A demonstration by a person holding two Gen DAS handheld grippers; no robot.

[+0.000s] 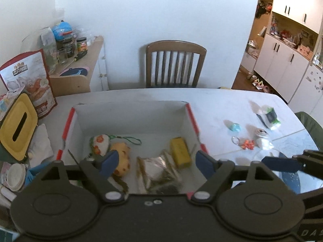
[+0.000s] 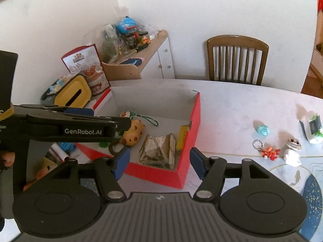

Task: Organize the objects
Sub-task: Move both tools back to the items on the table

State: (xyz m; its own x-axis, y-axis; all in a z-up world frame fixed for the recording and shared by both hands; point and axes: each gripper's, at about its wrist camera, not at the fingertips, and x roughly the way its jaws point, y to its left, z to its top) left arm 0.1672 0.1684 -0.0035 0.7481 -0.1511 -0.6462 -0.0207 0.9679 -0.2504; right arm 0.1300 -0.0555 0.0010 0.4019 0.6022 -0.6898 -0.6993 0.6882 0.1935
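A red-walled box [image 1: 131, 109] with a white inside holds a flowered plush [image 1: 101, 142], a spotted orange plush [image 1: 122, 157], a silver foil packet [image 1: 157, 167] and a yellow block [image 1: 180, 151]. My left gripper [image 1: 156, 160] hangs open above them, with nothing between its pads. My right gripper [image 2: 159, 162] is open too, over the box's near red wall [image 2: 189, 141]. On the table to the right of the box lie a small blue item [image 2: 263, 130], a keyring with an orange charm [image 2: 269, 152], a white figure [image 2: 292, 151] and a dark packet [image 2: 311, 128].
A yellow tissue box [image 1: 18, 127] and a red snack bag [image 1: 32, 82] stand left of the box, with clutter in front of them. A wooden chair [image 1: 175, 64] is behind the table. A side cabinet [image 1: 88, 60] with jars stands at the back left.
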